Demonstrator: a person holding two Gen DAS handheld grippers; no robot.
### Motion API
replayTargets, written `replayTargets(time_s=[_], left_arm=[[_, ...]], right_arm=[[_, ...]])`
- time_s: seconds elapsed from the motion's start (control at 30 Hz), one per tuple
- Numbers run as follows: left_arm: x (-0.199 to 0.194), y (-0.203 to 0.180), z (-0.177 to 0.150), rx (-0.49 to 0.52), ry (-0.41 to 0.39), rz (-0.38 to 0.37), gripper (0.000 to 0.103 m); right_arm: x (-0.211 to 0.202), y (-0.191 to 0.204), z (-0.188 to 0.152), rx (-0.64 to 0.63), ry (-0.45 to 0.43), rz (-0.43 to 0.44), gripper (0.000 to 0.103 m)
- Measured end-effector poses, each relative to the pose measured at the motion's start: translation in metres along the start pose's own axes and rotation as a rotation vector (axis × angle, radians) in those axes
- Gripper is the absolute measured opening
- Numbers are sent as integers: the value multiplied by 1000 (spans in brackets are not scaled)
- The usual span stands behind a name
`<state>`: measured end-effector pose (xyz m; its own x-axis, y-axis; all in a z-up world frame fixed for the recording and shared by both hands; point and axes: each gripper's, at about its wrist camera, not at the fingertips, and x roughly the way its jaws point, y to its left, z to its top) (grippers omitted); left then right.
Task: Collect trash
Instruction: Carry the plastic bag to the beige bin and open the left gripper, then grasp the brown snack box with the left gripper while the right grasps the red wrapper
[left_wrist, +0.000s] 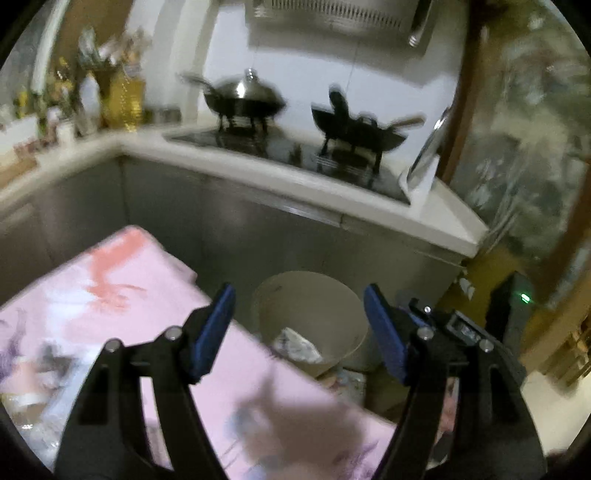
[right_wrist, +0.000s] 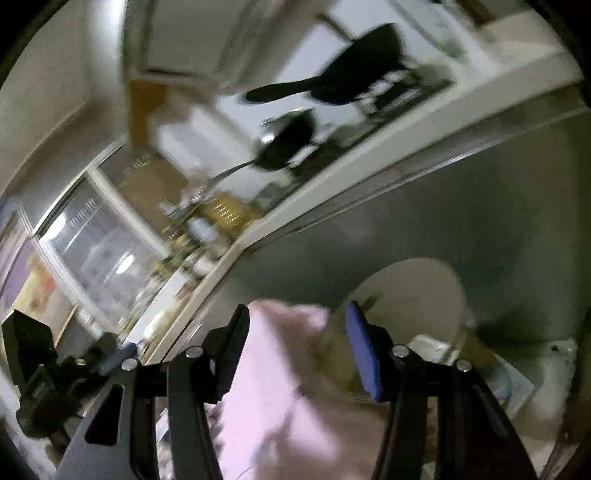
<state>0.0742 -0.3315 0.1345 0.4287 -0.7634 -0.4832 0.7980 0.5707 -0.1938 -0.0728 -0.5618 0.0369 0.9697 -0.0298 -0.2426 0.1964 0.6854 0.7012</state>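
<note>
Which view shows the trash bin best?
The left wrist view: the trash bin sits between the open claw fingers, crumpled trash visible inside. The right wrist view shows only its blurred rim, partly behind the pink cloth.

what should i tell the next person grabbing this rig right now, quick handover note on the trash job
Left gripper: open, nothing between the pads, held above the table edge, aimed at the bin.
Right gripper: open, nothing gripped; it looks over the pink tablecloth toward the bin.
Bin: beige, on the floor between the table and the cabinets; crumpled trash already lies inside it.
Done: at least one piece is in the bin.
Left: the table's near left corner shows blurred clutter that may be more trash; check there. Frames are too blurred to say what it is.
</note>
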Motion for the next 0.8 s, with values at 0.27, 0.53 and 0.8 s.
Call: replayTargets(time_s=[0.27, 0.53, 0.8], left_arm=[[-168, 94, -79, -94, -34, 332, 69], [-238, 164, -183, -303, 53, 504, 69], [-187, 173, -212, -119, 179, 440, 80]], right_arm=[[23, 80, -93, -171, 348, 209, 50], [35, 163, -207, -450, 629, 299, 47], [34, 201, -277, -701, 729, 221, 48]])
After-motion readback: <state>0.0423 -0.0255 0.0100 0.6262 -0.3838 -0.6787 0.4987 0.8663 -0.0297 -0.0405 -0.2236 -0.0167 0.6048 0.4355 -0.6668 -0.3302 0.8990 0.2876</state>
